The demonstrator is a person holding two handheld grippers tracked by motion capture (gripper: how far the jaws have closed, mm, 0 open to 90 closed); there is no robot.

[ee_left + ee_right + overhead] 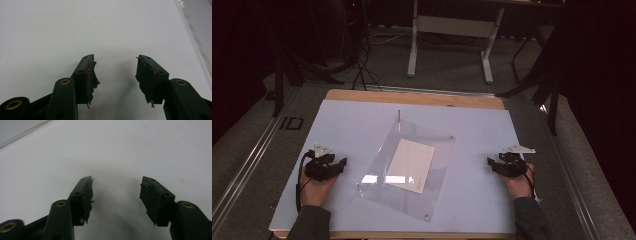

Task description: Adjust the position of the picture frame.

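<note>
The table (362, 125) wore a smooth, matt, pale lilac-white covering, with bare light wood showing along its far edge. Near the middle lay a clear plastic sheet (432, 150), glossy enough to throw back a bright glare, small metal-looking fittings at its corners. On or under it lay a matt cream paper card (410, 165). The left gripper (116, 72) and right gripper (116, 193) were of matt black plastic with brass-coloured rivets; their dark pads (147, 80) looked rough and frayed at the edges.
</note>
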